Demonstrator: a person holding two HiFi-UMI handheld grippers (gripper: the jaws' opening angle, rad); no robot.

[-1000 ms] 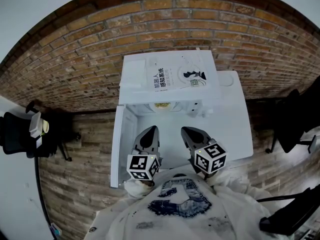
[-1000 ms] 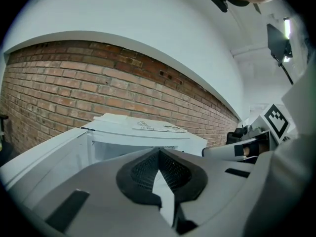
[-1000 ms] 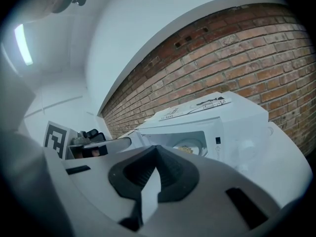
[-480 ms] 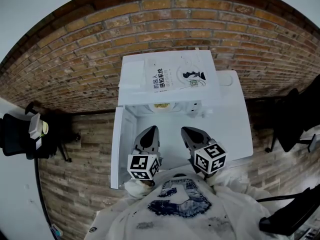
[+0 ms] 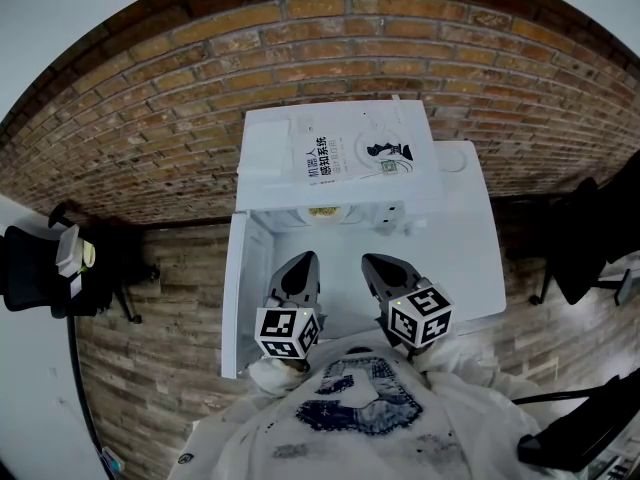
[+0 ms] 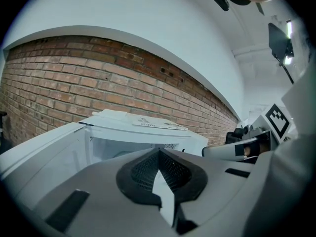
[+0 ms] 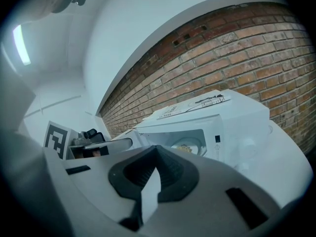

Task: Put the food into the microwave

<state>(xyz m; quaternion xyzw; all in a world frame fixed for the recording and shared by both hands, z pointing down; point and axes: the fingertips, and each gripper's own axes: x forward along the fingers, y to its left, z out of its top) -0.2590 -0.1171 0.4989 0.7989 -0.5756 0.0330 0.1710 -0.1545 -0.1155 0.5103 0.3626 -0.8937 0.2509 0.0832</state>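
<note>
In the head view we see the microwave at the tabletop's far edge, a book on top, its door swung open leftward. The left gripper and right gripper hover side by side near the front edge. Each gripper view shows closed, empty jaws. The right gripper view plainly shows the food inside; the left gripper view does not.

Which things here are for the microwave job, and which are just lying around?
For the job: the microwave, its open door, the food on a plate inside it, the left gripper and the right gripper, both shut and empty.

Just lying about: the booklet on top of the microwave, and the black chair at the left.
</note>
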